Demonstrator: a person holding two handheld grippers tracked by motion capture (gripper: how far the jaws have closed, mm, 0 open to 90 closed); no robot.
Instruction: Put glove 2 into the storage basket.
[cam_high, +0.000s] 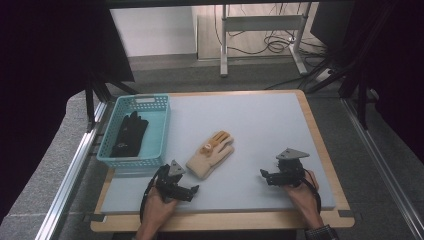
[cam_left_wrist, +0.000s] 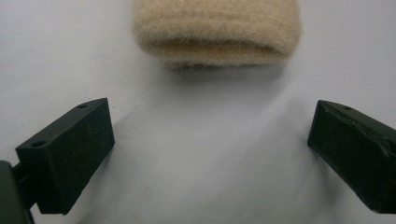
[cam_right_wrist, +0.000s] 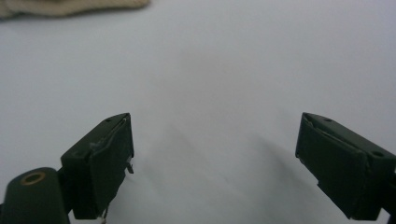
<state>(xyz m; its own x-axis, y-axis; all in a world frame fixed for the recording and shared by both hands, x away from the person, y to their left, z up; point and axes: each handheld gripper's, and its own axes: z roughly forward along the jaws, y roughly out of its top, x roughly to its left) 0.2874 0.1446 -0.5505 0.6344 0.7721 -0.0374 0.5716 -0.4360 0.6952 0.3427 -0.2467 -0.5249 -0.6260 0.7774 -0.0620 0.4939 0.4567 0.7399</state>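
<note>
A beige knitted glove (cam_high: 210, 154) with orange fingertips lies palm-up on the pale mat, near the middle. A black glove (cam_high: 129, 133) lies inside the teal basket (cam_high: 155, 131) at the left. My left gripper (cam_high: 194, 190) rests low on the mat just in front of the beige glove's cuff (cam_left_wrist: 215, 31), jaws wide apart with nothing between them. My right gripper (cam_high: 262, 173) sits at the front right, pointing left toward the glove, open and empty; the glove's edge (cam_right_wrist: 70, 6) shows at the top left of the right gripper view.
The mat (cam_high: 260, 125) lies on a wooden board (cam_high: 320, 145) with a rail along each side. Beyond the table's far edge are a metal stand (cam_high: 260, 30) and loose cables on the floor.
</note>
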